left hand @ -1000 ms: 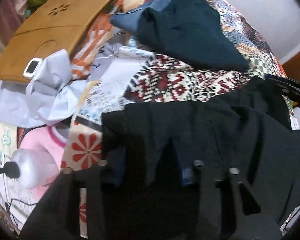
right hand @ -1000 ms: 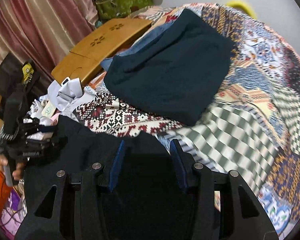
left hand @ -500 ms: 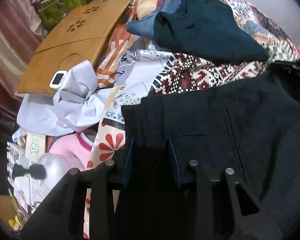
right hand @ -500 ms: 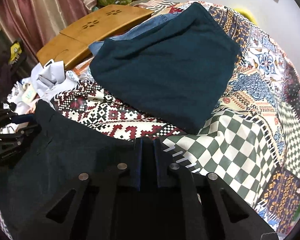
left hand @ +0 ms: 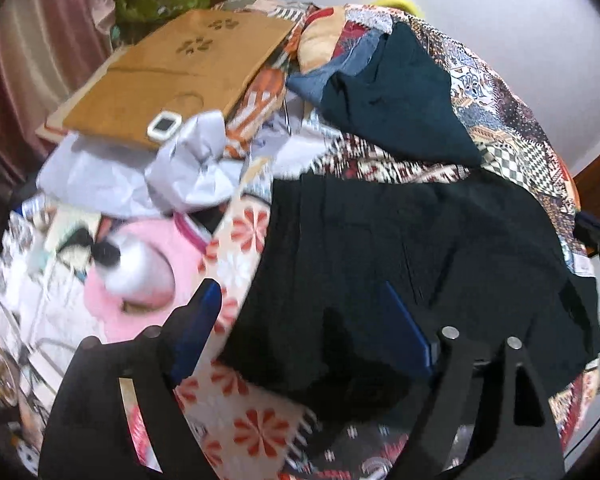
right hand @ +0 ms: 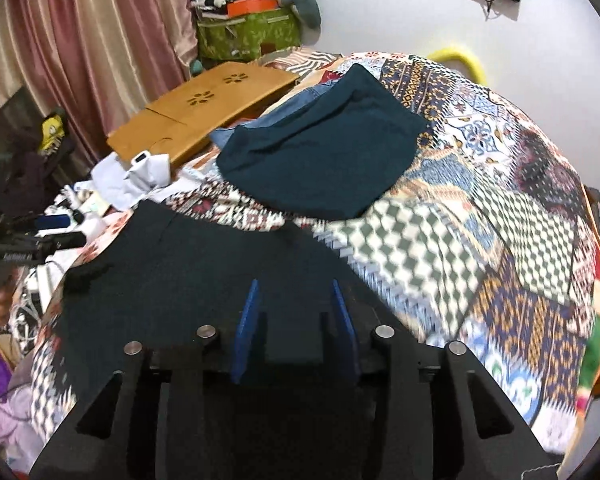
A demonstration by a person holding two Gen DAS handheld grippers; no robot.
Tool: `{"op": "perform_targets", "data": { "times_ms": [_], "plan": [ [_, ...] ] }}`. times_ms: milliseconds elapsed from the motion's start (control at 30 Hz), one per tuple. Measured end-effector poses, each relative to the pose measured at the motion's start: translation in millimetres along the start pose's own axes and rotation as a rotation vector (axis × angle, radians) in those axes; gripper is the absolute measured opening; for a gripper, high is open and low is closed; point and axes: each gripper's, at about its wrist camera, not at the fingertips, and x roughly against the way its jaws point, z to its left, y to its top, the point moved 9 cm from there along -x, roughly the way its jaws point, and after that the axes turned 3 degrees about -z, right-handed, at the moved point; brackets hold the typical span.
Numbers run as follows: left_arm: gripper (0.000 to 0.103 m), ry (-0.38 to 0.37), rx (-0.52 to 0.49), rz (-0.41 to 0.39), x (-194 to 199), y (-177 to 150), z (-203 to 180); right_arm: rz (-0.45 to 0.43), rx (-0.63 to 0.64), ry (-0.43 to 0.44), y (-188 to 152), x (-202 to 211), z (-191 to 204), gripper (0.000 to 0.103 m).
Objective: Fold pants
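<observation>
Left wrist view shows the left gripper point(left hand: 300, 312) spread wide over the black pants point(left hand: 400, 248), which lie flat on the patterned bedspread point(left hand: 252, 432). The right gripper point(right hand: 294, 300) is also spread, holding nothing. The near edge could bunch if either finger snags loose cloth, spoiling the fold beside the teal garment point(right hand: 324, 152).

Bare quilt point(right hand: 440, 248) right of the black pants point(right hand: 188, 264); left side crowded (clothes point(left hand: 188, 168), wooden tray point(left hand: 172, 72))
</observation>
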Motion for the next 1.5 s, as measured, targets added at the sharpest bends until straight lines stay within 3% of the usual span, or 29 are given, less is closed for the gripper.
{"op": "perform_targets", "data": {
  "times_ms": [267, 433, 500, 600, 700, 733, 767, 867, 967, 1067, 1167, 1300, 1500],
  "plan": [
    [0.082, -0.112, 0.116, 0.126, -3.8, -49.5, -7.4, -0.004, -0.006, -0.053, -66.3, 33.2, -8.0, 0.040],
    [0.079, -0.209, 0.190, 0.188, -8.4, -56.2, -20.8, 0.014, -0.025, -0.095, -100.6, 41.0, -23.3, 0.040],
    [0.078, -0.208, 0.205, 0.192, -9.9, -53.3, -22.3, -0.002, -0.035, -0.103, -108.2, 45.4, -29.1, 0.045],
    [0.069, -0.184, 0.201, 0.196, -14.4, -51.6, -24.2, -0.014, -0.064, -0.098, -116.8, 51.1, -36.2, 0.047],
    [0.048, -0.146, 0.211, 0.187, -19.3, -48.4, -21.3, -0.027, -0.116, -0.070, -125.1, 52.7, -40.5, 0.049],
    [0.033, -0.120, 0.214, 0.178, -20.0, -47.3, -18.5, -0.030, -0.132, -0.064, -126.6, 52.4, -41.5, 0.050],
    [0.026, -0.100, 0.208, 0.164, -20.8, -44.5, -16.8, -0.034, -0.152, -0.057, -128.9, 52.1, -42.7, 0.052],
    [0.016, -0.031, 0.132, 0.092, -10.4, -35.9, -18.7, -0.041, -0.219, -0.027, -133.1, 50.4, -46.1, 0.054],
    [0.015, 0.087, 0.024, -0.018, 12.2, -21.0, -21.3, -0.044, -0.242, -0.022, -135.2, 50.7, -46.0, 0.055],
    [0.015, 0.125, -0.017, -0.085, 29.4, -14.0, -17.4, -0.041, -0.243, -0.036, -136.8, 50.4, -46.9, 0.057],
    [0.016, 0.144, -0.057, -0.060, 18.9, -24.7, -15.4, -0.034, -0.256, -0.045, -139.0, 50.7, -51.0, 0.061],
    [0.018, 0.122, -0.060, 0.041, -14.8, -55.8, -7.3, 0.002, -0.284, -0.038, -136.2, 50.1, -53.2, 0.061],
    [0.026, 0.169, -0.158, -0.004, -9.7, -56.7, -12.7, -0.044, -0.230, -0.057, -97.6, 57.1, -38.7, 0.063]
  ]
}}
